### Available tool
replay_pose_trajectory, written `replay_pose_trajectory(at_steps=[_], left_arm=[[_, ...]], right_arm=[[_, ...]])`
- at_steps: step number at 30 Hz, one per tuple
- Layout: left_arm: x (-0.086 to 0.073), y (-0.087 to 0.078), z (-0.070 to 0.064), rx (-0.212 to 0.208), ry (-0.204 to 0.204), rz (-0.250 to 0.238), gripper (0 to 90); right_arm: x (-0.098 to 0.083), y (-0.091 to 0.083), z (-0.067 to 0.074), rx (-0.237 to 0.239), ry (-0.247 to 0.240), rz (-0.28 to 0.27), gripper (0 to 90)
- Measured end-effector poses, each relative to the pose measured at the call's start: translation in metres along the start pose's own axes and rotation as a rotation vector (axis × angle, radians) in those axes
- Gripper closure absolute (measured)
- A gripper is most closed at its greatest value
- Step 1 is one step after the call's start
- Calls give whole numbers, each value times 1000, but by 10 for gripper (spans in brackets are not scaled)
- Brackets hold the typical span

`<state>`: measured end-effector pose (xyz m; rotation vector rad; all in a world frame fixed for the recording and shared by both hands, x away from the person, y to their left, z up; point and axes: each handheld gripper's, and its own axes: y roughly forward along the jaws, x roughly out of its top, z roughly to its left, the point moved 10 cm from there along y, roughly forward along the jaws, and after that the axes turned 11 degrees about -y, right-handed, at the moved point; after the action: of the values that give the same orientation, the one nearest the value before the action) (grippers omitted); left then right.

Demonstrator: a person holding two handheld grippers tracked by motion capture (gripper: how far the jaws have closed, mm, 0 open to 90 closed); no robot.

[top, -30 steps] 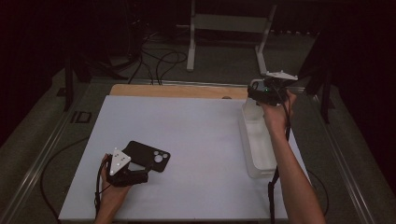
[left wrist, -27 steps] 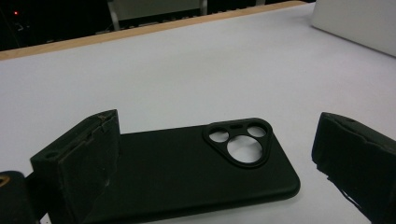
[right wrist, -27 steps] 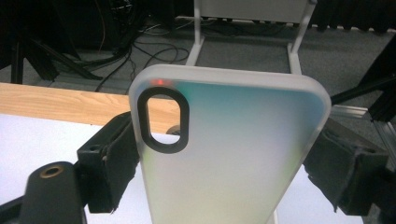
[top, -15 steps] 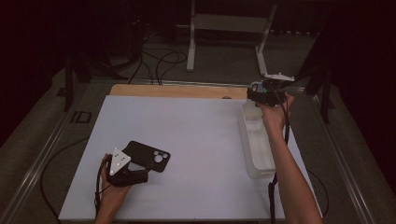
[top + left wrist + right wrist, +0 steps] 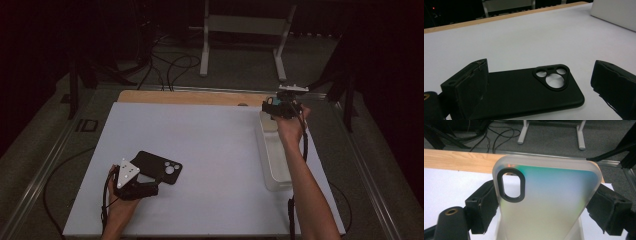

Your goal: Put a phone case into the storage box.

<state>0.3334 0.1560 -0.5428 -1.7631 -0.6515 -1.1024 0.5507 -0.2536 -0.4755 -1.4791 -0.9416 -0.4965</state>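
My right gripper (image 5: 549, 210) clamps a frosted, translucent phone case (image 5: 546, 202) with rounded corners, raised above the far end of the clear plastic tray (image 5: 275, 165). My left gripper (image 5: 541, 85) rests open around a matte black phone case (image 5: 524, 92) lying flat on the white table (image 5: 215, 145).

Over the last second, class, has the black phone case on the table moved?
No. The black phone case lies at the same spot near the white table's left front, between the open jaws of the left gripper.
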Motion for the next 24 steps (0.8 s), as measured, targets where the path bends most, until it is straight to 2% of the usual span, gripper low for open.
replay_pose_trajectory(at_steps=[6, 24], left_arm=[[0, 0, 0, -1, 3, -1, 23], [1, -1, 0, -4, 4, -3, 23]], right_arm=[[-2, 3, 4, -9, -2, 7, 161], [-18, 18, 5, -20, 4, 91, 160]])
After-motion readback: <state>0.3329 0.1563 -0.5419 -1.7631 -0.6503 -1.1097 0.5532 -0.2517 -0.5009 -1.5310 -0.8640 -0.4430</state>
